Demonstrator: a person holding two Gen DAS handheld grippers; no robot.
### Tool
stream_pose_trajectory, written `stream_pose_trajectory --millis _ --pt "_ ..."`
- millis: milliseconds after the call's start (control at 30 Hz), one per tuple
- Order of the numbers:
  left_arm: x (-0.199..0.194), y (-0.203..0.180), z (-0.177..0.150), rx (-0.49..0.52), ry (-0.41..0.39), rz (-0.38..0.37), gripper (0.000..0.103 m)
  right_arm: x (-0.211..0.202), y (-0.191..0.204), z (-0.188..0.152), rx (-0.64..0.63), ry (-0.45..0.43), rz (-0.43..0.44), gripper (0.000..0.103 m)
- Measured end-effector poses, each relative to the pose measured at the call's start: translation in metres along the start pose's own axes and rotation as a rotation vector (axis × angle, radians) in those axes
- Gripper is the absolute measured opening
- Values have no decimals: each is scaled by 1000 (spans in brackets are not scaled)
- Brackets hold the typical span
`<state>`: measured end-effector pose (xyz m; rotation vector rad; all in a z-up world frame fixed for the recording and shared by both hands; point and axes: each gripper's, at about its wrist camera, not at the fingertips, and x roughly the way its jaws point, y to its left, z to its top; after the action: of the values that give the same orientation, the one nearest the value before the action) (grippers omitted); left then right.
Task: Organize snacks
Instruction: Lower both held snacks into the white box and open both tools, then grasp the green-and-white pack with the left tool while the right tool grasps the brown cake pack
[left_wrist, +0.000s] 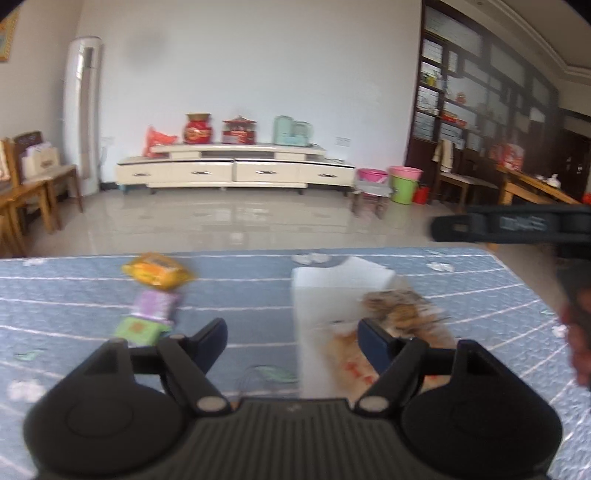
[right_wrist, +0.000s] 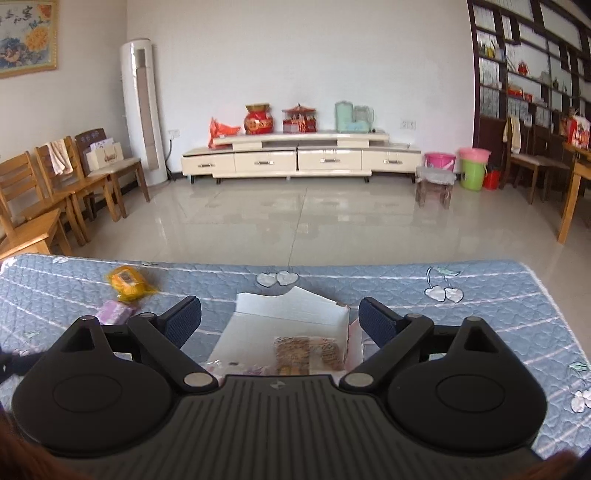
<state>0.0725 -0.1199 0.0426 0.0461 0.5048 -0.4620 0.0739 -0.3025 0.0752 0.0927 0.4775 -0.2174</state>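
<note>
A shallow white box (left_wrist: 332, 280) lies open on the blue quilted surface, with a brown snack packet (left_wrist: 400, 308) in it. My left gripper (left_wrist: 293, 332) is open, its jaws astride the box's left wall without pressing on it. Left of it, a yellow packet (left_wrist: 159, 273), a purple packet (left_wrist: 155, 304) and a green packet (left_wrist: 138, 330) lie in a row. My right gripper (right_wrist: 280, 314) stands wide open above the box (right_wrist: 288, 306), with the brown packet (right_wrist: 306, 350) lying loose below it. The yellow packet (right_wrist: 125, 282) and the purple packet (right_wrist: 114, 312) show at its left.
The quilted surface (right_wrist: 461, 332) ends at a far edge, with tiled floor beyond it. A cream TV cabinet (right_wrist: 299, 158), wooden chairs (right_wrist: 55, 192) and coloured buckets (right_wrist: 472, 168) stand far off. One right-gripper finger (left_wrist: 498, 223) and a hand (left_wrist: 580, 332) show at the left wrist view's right edge.
</note>
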Motion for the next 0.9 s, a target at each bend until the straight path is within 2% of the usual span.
stream_pose_trajectory --millis 133,300,600,900 --pt "-17 28 -7 -11 1 53 78 -28 21 -16 -40 -22 -1 103" --pt "-37 59 -17 -46 12 109 78 -41 52 -34 -59 -13 24 103" --pt "-60 100 -34 -83 20 177 78 -39 96 -61 -65 42 96 103" --pt "-50 125 -44 -134 42 210 78 -27 116 -80 -104 109 158 103"
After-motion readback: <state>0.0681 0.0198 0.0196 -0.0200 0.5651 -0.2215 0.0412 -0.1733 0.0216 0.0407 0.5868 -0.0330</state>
